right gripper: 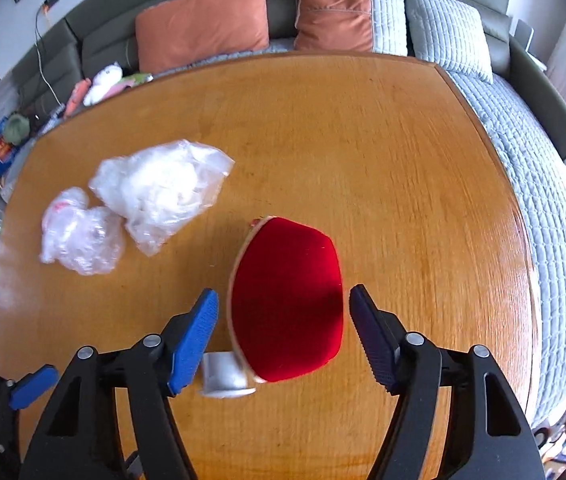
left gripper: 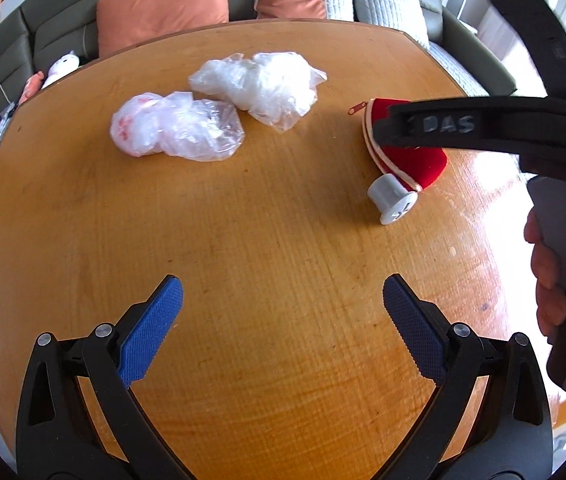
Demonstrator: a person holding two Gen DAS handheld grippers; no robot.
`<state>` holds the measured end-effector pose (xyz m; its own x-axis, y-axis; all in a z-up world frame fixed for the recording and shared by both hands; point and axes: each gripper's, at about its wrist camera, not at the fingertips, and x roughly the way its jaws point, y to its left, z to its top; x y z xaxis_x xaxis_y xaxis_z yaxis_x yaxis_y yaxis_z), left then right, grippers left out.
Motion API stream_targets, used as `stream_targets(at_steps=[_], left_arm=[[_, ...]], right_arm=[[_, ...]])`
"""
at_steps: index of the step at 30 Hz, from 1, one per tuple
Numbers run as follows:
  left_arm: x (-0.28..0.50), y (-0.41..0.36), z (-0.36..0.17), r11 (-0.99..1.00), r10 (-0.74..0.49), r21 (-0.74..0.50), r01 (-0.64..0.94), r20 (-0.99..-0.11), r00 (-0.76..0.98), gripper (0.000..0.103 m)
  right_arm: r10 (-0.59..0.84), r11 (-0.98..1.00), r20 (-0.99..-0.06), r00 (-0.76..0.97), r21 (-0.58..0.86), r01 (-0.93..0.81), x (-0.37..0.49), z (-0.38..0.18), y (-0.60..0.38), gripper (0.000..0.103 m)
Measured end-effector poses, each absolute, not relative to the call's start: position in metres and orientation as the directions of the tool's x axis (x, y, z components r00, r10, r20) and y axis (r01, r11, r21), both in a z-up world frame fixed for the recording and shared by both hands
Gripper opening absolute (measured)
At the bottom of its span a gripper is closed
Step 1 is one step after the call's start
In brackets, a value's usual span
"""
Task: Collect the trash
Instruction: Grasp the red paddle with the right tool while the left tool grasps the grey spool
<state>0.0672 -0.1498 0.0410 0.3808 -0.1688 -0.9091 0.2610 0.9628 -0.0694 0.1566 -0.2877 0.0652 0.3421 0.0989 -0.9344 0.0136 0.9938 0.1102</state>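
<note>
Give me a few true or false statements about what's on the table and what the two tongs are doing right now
1. Both plastic bags lie on the table. True.
2. The left tongs hold a bag. False: they are open over bare wood.
3. The right tongs are open, one finger on each side of the red pouch. True.
4. The white plug is next to the bags. False: it lies by the pouch.
5. The pouch is blue. False: red.
</note>
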Motion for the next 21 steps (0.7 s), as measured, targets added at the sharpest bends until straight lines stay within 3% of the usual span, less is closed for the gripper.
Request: stream_targets(at_steps=[7,18,20,21], left_arm=[[0.08,-0.167,0.033,0.972,-0.157,-0.078,0.224,-0.918,0.365,0.097],[0.101,-0.21,0.02,0.969,-0.217,-0.155,0.193,-0.907,0.361,0.096],[0.104,-0.215,0.018,0.969,-0.224,-0.165,0.184,-0.9,0.374,0.078],[0.105,-0.217,0.016,0.969,-0.221,-0.161,0.185,-0.901,0.374,0.061]], right_arm=[[0.146,0.987,-0.911,0.387,0.16,0.005,0.154,0.07,-0.301,0.051],[0.134,0.978,-0.852,0.506,0.196,0.07,0.137,0.117,-0.355,0.052],[0.125,0.979,-0.848,0.515,0.19,0.075,0.133,0.12,-0.36,0.052],[0.12,0.979,-0.848,0.516,0.187,0.079,0.13,0.119,-0.36,0.052]])
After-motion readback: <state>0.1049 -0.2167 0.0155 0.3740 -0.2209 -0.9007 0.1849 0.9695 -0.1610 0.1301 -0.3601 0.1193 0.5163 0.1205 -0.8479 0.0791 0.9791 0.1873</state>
